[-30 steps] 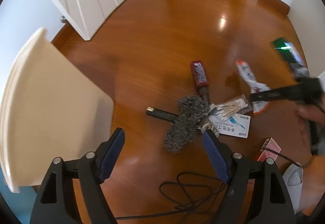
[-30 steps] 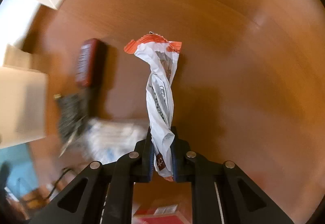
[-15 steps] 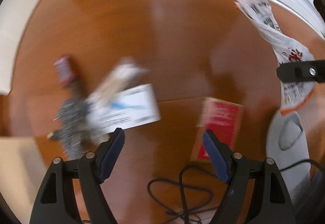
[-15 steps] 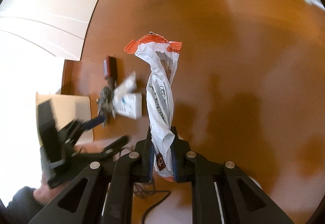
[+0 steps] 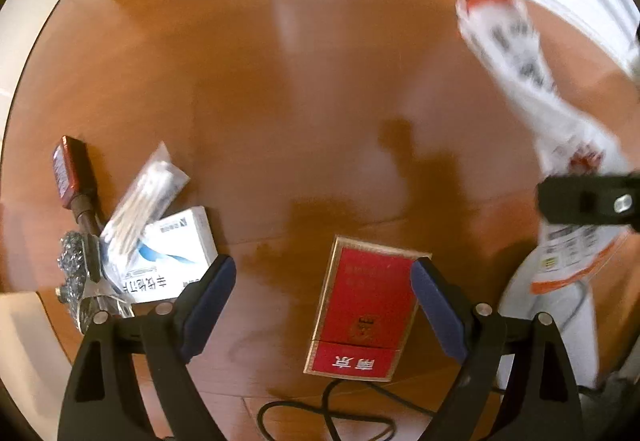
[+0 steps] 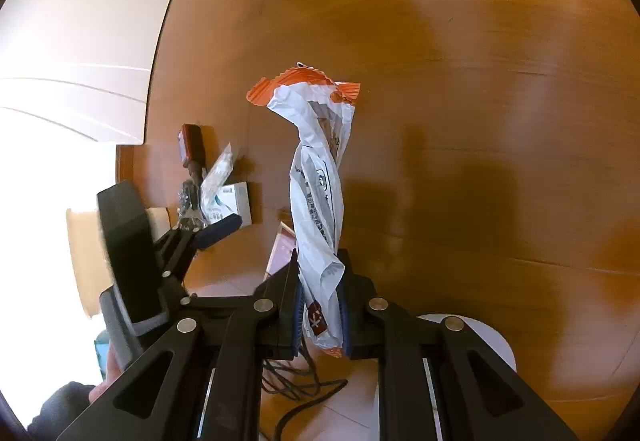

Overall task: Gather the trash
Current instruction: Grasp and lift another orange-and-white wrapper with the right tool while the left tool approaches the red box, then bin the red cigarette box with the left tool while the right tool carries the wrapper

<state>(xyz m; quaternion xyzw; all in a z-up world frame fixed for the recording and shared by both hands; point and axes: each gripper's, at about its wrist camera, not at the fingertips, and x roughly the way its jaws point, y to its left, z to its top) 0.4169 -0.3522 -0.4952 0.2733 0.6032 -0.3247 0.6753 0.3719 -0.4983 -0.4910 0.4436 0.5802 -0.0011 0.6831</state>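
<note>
My right gripper (image 6: 319,311) is shut on a crumpled white and orange snack wrapper (image 6: 318,181) and holds it above the wooden floor. The wrapper (image 5: 528,89) and one right finger (image 5: 588,201) show at the right of the left wrist view. My left gripper (image 5: 322,301) is open and empty, low over a red cigarette box (image 5: 366,309) that lies between its fingers. In the right wrist view the left gripper (image 6: 218,229) is at the left and the red box (image 6: 282,249) is partly hidden behind the wrapper.
A white and blue box (image 5: 172,261), a clear bag of cotton swabs (image 5: 144,197), a grey scrubber (image 5: 74,281) and a dark red item (image 5: 68,171) lie at the left. A black cable (image 5: 328,413) loops near me. A white object (image 5: 556,321) lies at the right.
My left gripper has swung right from the scrubber pile and come down over the red box. My right gripper has kept the wrapper and lifted it higher above the floor.
</note>
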